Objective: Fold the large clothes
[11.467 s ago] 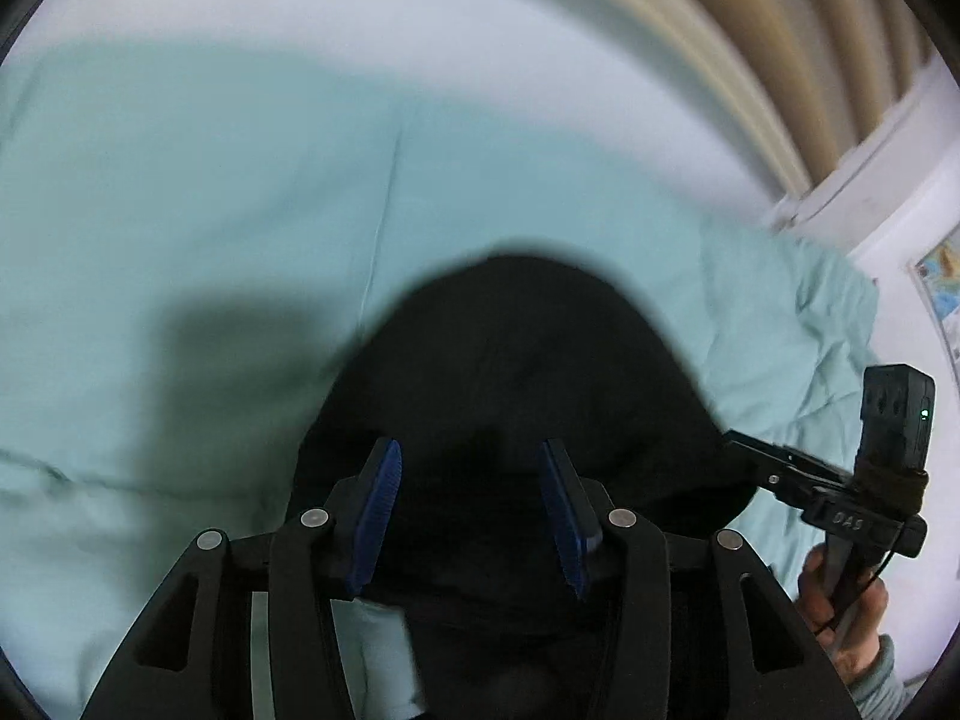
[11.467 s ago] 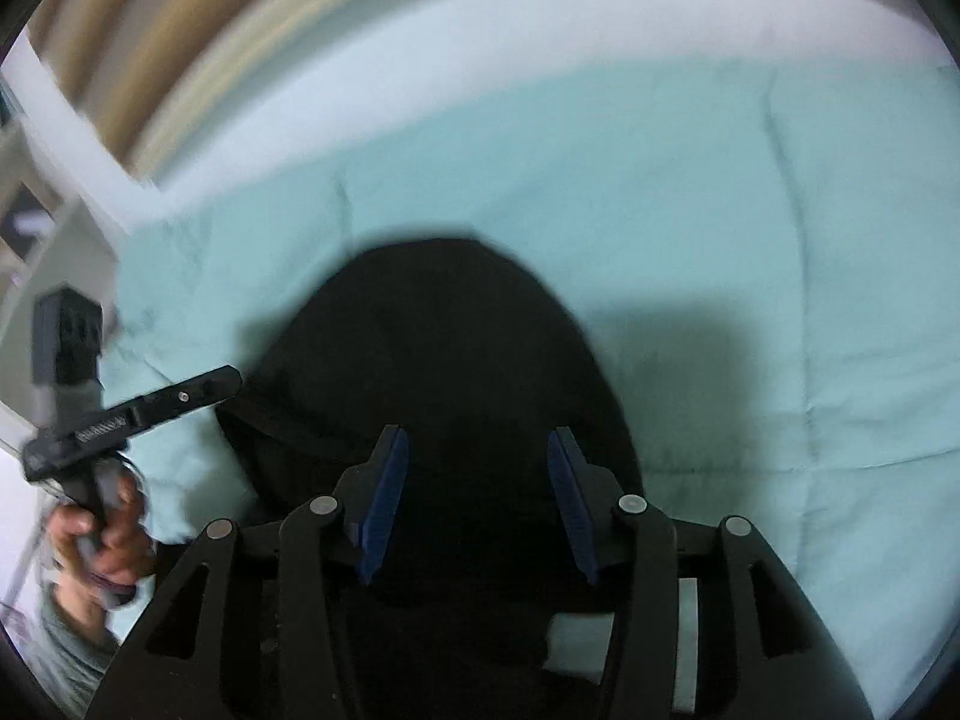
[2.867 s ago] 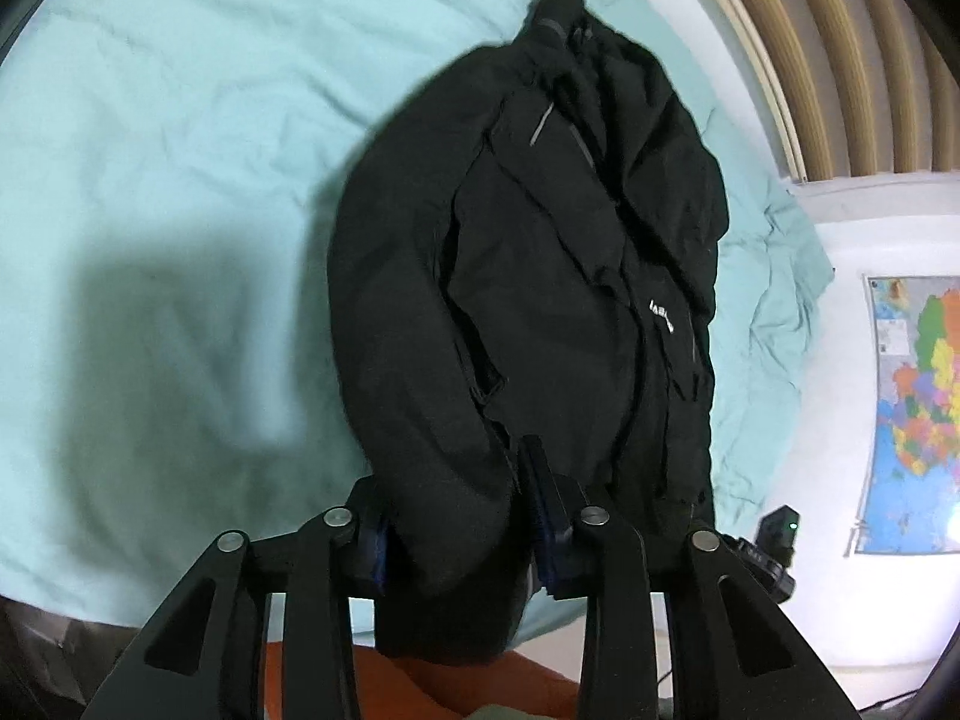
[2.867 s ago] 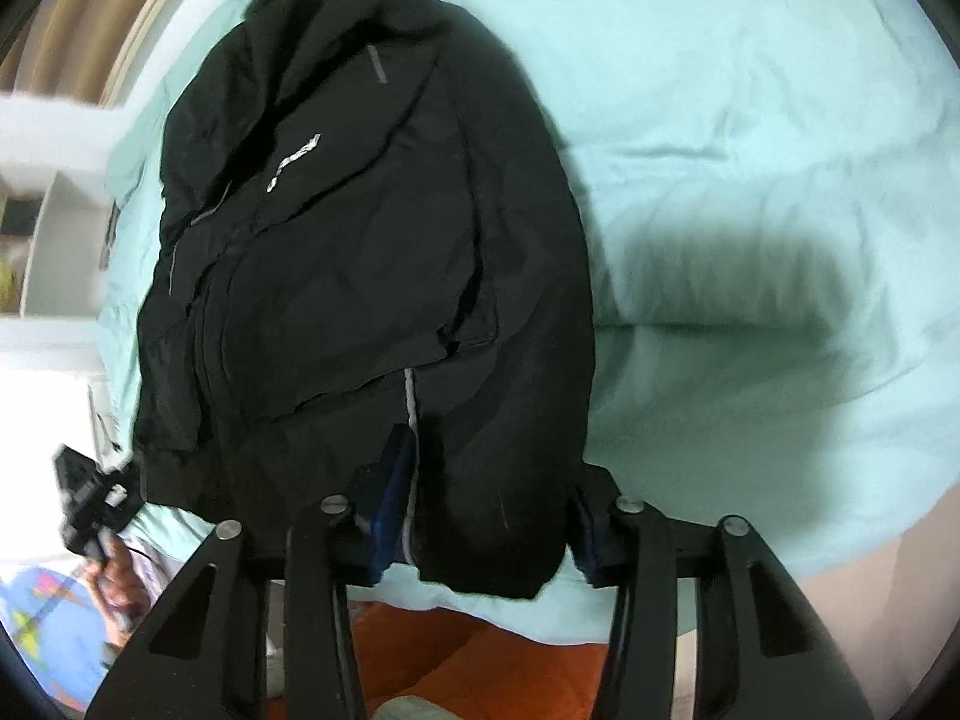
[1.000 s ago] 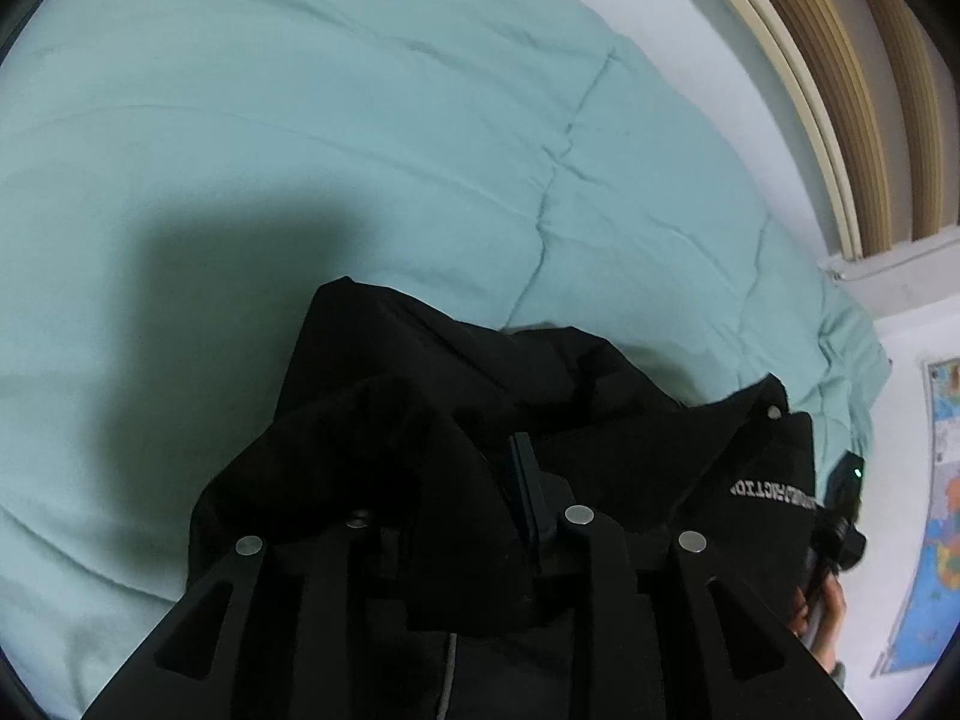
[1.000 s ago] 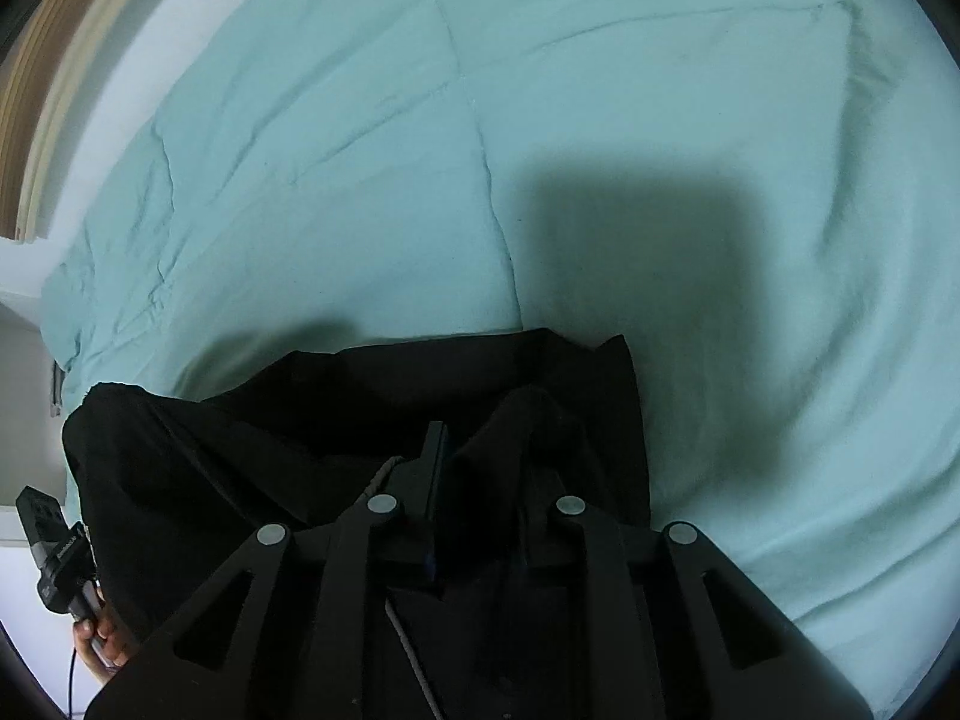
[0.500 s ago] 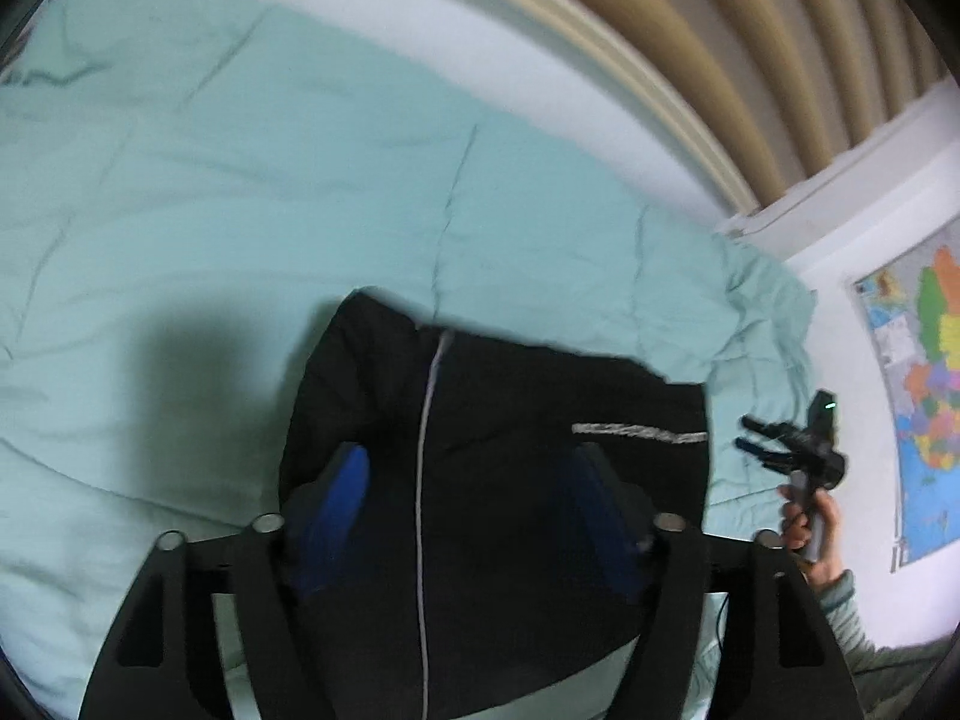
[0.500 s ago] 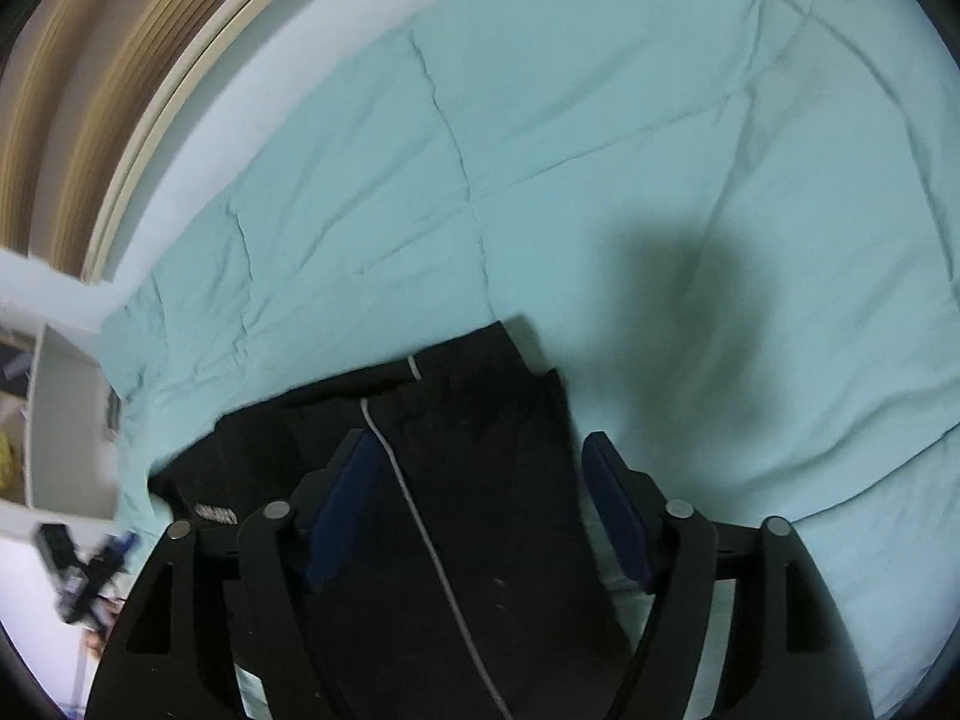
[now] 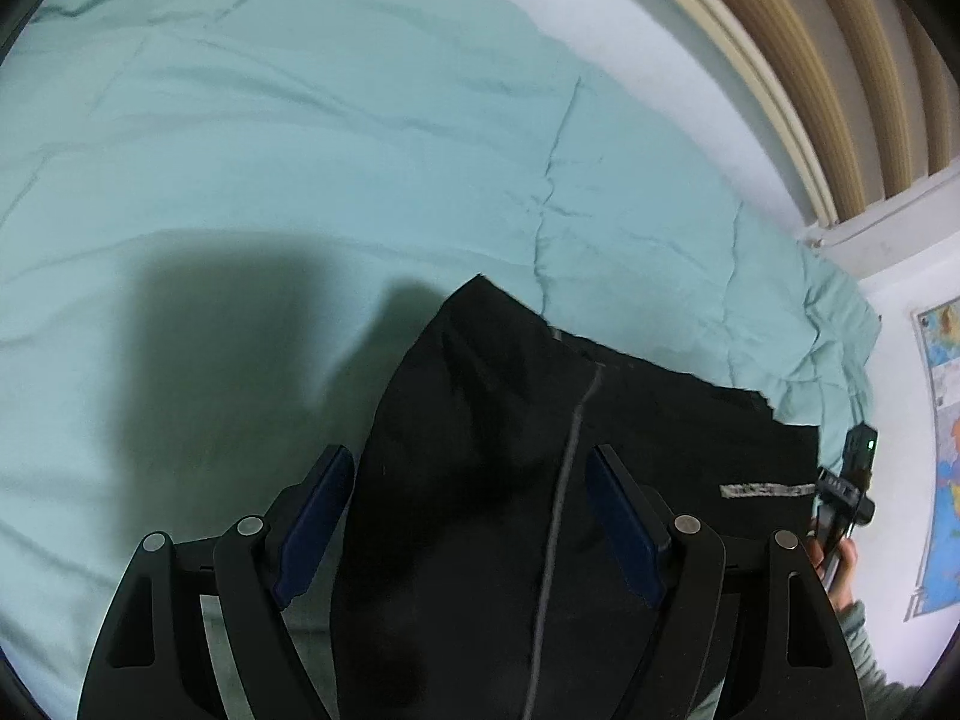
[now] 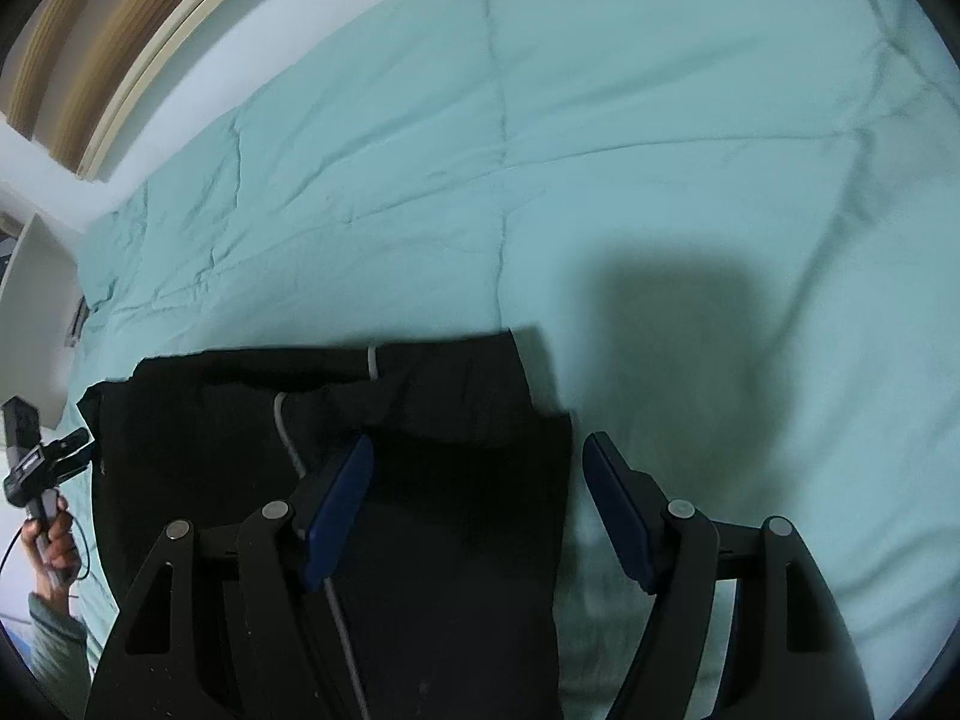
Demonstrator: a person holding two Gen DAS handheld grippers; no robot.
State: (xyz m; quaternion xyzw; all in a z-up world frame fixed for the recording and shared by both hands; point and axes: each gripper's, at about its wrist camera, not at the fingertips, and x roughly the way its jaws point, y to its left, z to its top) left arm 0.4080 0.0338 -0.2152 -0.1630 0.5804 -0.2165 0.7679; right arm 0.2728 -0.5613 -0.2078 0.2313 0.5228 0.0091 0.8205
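Both spread wide and gripping nothing, left gripper (image 9: 468,516) and right gripper (image 10: 477,501), poised over the black jacket (image 9: 540,480) lying folded on the teal duvet (image 9: 300,150).

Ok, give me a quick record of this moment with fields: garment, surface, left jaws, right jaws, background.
garment: black jacket, folded, lying flat
surface: teal quilt on a bed
left gripper: jaws open, above the jacket, not touching it
right gripper: jaws open, over the jacket's edge
background: wall map, wooden slats
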